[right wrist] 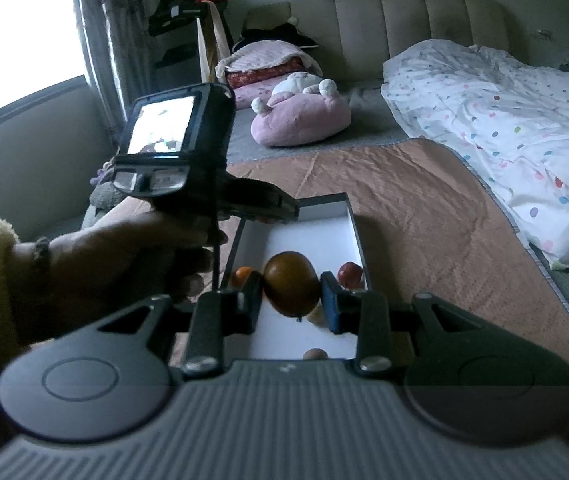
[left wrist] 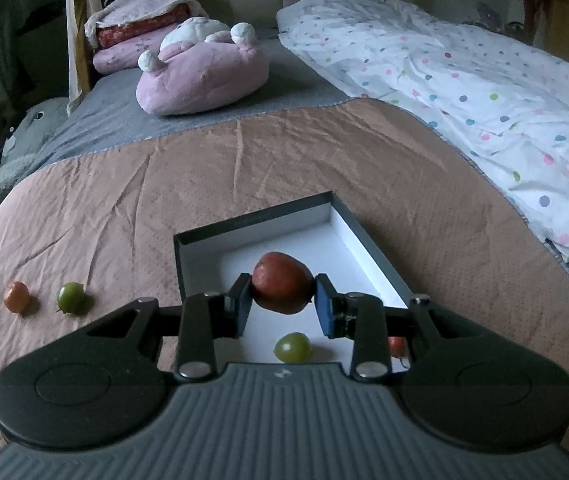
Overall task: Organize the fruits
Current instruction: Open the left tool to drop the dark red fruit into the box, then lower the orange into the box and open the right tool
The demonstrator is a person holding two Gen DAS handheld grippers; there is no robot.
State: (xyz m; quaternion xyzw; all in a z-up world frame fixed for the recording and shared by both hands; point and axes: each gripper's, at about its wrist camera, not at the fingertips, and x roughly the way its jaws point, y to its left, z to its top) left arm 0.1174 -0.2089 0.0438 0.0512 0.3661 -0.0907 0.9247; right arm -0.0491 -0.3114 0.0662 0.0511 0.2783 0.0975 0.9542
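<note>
Left gripper (left wrist: 282, 300): pads pinching round reddish-brown fruit (left wrist: 282, 288) above white-lined dark shallow box (left wrist: 368, 256) on pink-brown quilted bedspread (left wrist: 204, 176).
Right gripper (right wrist: 291, 300): clamped on brownish-orange round fruit (right wrist: 291, 282) over same box.
Left hand (right wrist: 124, 256): wrapped around gripper handle, angled downward.

Wrinkled satin-like bedspread (left wrist: 244, 168), smooth matt cardboard box (left wrist: 360, 236), fluffy plush toy (left wrist: 204, 76)
</note>
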